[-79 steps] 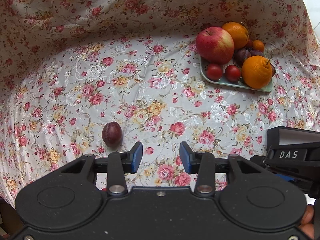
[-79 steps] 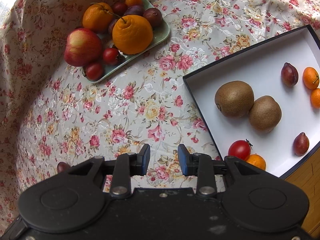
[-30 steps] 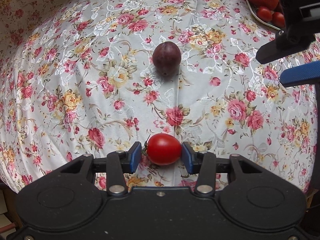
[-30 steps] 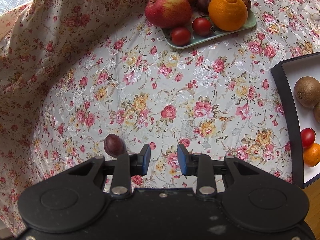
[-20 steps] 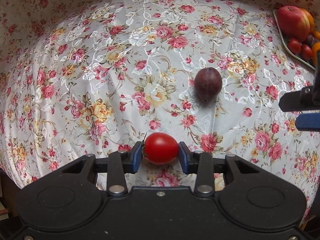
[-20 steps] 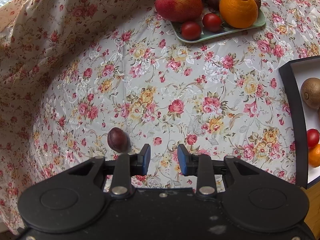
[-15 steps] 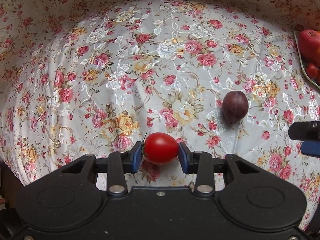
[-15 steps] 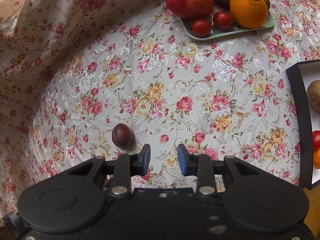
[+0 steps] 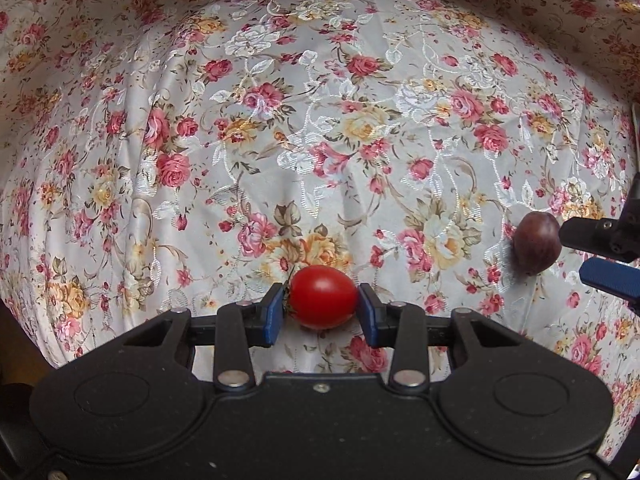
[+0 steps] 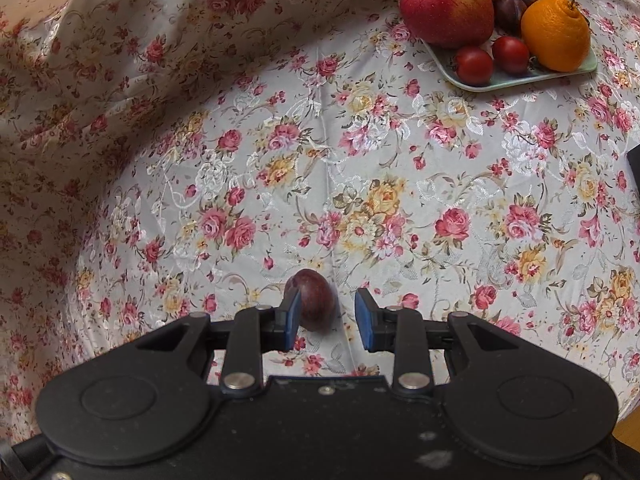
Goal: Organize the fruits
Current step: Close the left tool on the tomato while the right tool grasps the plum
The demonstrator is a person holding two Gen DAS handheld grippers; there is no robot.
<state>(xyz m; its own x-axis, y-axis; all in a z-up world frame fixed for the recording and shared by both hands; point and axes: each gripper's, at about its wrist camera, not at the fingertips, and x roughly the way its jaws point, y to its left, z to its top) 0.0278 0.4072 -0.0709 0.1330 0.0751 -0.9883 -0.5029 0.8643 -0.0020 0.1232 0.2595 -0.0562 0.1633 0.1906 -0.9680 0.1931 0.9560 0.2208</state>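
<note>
We now have the left gripper (image 9: pixel 323 307) pinching the tomato (image 9: pixel 322 296) between its blue pads, just above the flowered tablecloth (image 9: pixel 320 128); a second ago those jaws were closing on it, so one loose fruit counts as secured. Meanwhile the plum (image 10: pixel 314 300), which earlier lay well ahead of the right gripper (image 10: pixel 327 320), now sits between its spread jaws, close to the left pad and untouched by the other. We judge that the squeeze comes next. The plate (image 10: pixel 520 78) of apple (image 10: pixel 446 6), oranges and tomatoes stays near the far right corner. The box is nearly cut off at the right edge, and we cannot tell whether the plum touches the left pad.
</note>
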